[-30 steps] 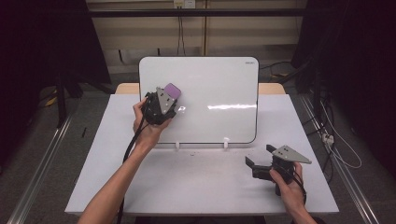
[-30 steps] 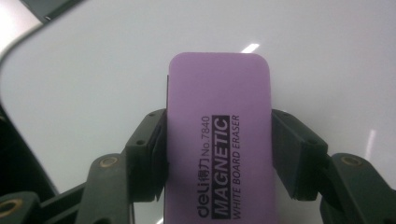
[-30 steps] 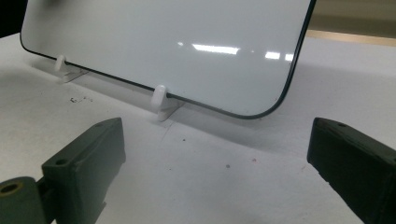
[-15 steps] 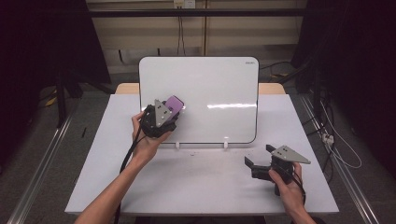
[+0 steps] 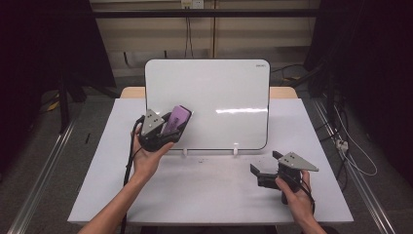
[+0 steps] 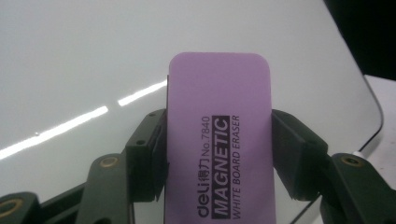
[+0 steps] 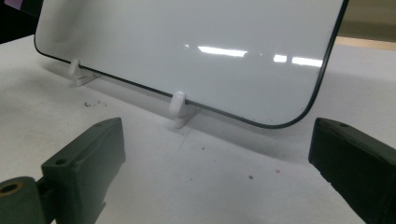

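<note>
High view: left gripper [image 5: 171,127] raised at the lower left of the whiteboard [image 5: 219,92], jaws pinching a purple eraser [image 5: 176,119]; right gripper [image 5: 265,168] low over the table [image 5: 204,190], right of the board's feet, jaws spread

Left gripper view: eraser [image 6: 219,140] clamped on both sides, upright, close before the board [image 6: 84,60]

Right gripper view: jaws wide apart, pinching nothing, facing the board's [image 7: 187,37] lower edge and a white foot [image 7: 178,108]

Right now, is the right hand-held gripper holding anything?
No, the right hand-held gripper is open, with only bare table between its jaws.
</note>
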`<state>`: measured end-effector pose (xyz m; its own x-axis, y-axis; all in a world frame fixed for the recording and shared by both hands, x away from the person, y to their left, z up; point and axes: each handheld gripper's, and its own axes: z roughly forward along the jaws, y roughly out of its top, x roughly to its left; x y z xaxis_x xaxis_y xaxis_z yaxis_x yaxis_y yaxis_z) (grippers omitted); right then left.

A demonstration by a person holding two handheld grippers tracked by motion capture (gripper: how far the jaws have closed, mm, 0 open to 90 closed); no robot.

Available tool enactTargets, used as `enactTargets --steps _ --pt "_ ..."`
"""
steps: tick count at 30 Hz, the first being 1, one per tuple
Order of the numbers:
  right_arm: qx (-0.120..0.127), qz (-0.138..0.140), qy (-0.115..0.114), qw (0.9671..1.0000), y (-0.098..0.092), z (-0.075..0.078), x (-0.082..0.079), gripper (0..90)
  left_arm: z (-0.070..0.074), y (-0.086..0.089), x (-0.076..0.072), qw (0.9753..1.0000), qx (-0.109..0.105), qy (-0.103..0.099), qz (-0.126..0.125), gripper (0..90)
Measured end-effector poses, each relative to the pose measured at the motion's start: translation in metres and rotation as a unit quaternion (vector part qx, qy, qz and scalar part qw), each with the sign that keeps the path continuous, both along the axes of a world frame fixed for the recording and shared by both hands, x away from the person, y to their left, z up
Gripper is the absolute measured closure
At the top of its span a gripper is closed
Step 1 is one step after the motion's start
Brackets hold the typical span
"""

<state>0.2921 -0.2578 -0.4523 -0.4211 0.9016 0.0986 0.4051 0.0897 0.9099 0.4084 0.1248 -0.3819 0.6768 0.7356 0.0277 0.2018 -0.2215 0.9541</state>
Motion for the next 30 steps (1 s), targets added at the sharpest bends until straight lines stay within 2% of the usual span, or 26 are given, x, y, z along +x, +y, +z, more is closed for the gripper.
enactTargets --steps 6,8,11,12,17,19,25,27,29,30 --pt "0.007 0.004 -0.004 1.0000 0.011 0.000 0.003 3.7 -0.004 0.005 -0.008 0.9993 -0.036 0.010 -0.009 41.2" --pt "0.008 0.008 -0.005 0.9999 0.015 0.000 0.005 3.8 -0.005 0.004 -0.010 0.9992 -0.037 0.008 -0.010 41.2" --pt "0.003 0.018 -0.006 0.9998 0.022 -0.001 0.007 3.9 -0.007 0.003 -0.013 0.9984 -0.054 0.005 -0.014 41.2" --pt "0.000 0.020 -0.004 0.9998 0.023 -0.001 0.007 4.0 -0.008 0.002 -0.014 0.9985 -0.052 0.003 -0.017 41.2" --pt "0.007 0.025 -0.009 0.9996 0.029 -0.002 0.007 4.2 -0.013 -0.001 -0.024 0.9975 -0.068 0.004 -0.020 41.2" --pt "0.012 0.028 -0.013 0.9995 0.032 -0.003 0.007 4.8 -0.014 -0.004 -0.027 0.9964 -0.081 0.010 -0.023 41.2" --pt "0.013 0.037 -0.027 0.9988 0.043 0.000 0.008 4.8 -0.013 -0.010 -0.029 0.9946 -0.099 0.005 -0.030 41.2" --pt "0.018 0.045 -0.032 0.9983 0.048 0.002 0.010 4.8 -0.014 -0.012 -0.030 0.9932 -0.112 0.011 -0.029 41.2" --pt "0.022 0.050 -0.036 0.9978 0.054 0.003 0.012 4.3 -0.015 -0.013 -0.029 0.9926 -0.116 0.012 -0.033 41.2" --pt "0.024 0.052 -0.039 0.9976 0.057 0.003 0.013 3.6 -0.015 -0.013 -0.029 0.9919 -0.121 0.020 -0.032 41.2"
